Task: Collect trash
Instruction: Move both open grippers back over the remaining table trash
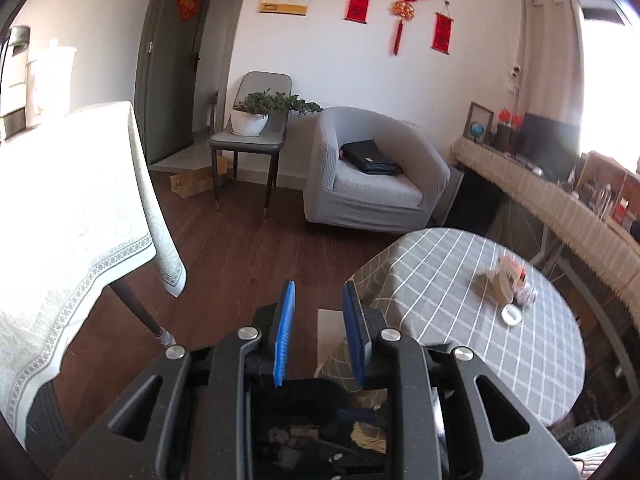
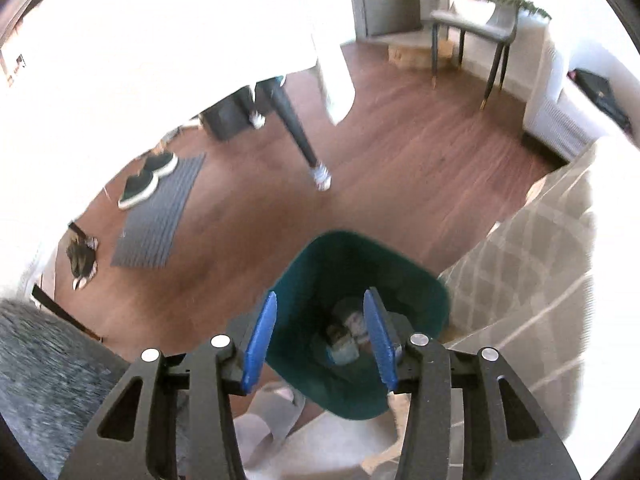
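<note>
A pile of crumpled trash (image 1: 506,282) and a small white lid (image 1: 511,314) lie on the round table with the grey checked cloth (image 1: 460,304) at the right of the left wrist view. My left gripper (image 1: 318,300) is open and empty, held above the floor left of that table. In the right wrist view a dark green bin (image 2: 356,320) stands on the floor beside the table's cloth (image 2: 532,280). Crumpled trash (image 2: 344,340) lies at its bottom. My right gripper (image 2: 320,316) is open and empty right above the bin's mouth.
A table with a white cloth (image 1: 68,216) and a dark leg (image 2: 300,136) stands to the left. A grey armchair (image 1: 372,172) holding a black bag, a chair with a potted plant (image 1: 252,120) and a long sideboard (image 1: 560,200) stand further back. Shoes (image 2: 148,180) and a grey mat (image 2: 160,212) lie on the floor.
</note>
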`<state>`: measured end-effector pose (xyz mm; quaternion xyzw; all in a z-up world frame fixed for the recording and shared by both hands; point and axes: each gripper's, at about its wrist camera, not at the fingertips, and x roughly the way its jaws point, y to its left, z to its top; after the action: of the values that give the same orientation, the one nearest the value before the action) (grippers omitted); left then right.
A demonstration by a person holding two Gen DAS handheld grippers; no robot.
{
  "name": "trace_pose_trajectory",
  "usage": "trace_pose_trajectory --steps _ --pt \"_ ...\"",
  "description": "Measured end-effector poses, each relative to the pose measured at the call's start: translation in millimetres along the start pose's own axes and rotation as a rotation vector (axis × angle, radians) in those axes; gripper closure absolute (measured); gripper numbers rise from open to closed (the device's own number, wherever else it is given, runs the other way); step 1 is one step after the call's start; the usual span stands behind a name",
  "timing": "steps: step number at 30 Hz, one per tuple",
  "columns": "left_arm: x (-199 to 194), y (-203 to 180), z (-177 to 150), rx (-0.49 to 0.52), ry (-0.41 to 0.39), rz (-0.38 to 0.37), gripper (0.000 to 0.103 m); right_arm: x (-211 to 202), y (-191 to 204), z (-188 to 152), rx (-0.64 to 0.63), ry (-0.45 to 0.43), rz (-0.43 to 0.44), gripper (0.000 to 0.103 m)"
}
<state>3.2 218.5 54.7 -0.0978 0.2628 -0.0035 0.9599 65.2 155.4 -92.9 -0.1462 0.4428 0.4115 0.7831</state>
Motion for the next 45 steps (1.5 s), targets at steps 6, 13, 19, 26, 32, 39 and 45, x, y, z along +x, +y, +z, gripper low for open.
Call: trace_pose_trajectory --steps 6,13,19,26,32,39,45 --pt "3 -6 3 -0.008 0.0 -0.008 0.077 -49 -25 11 0.034 -0.104 -0.046 0.057" --pt "18 -31 5 0.037 0.036 -0.034 0.073 -85 -68 2 0.099 -0.148 -0.146 0.058" --pt "34 -49 7 0.039 0.065 -0.078 0.054 -127 -118 -15 0.204 -0.193 -0.23 0.058" --pt "52 -97 3 0.057 0.093 -0.137 0.041 -172 -172 -36 0.254 -0.232 -0.307 0.058" --pt "70 -140 -4 0.093 0.114 -0.165 0.035 -202 -212 -55 0.292 -0.258 -0.349 0.053" --pt "89 -182 -11 0.128 0.125 -0.176 0.027 -220 -233 -77 0.311 -0.276 -0.366 0.041" --pt "115 -218 -25 0.173 0.18 -0.181 0.026 -227 -258 -102 0.346 -0.288 -0.385 0.029"
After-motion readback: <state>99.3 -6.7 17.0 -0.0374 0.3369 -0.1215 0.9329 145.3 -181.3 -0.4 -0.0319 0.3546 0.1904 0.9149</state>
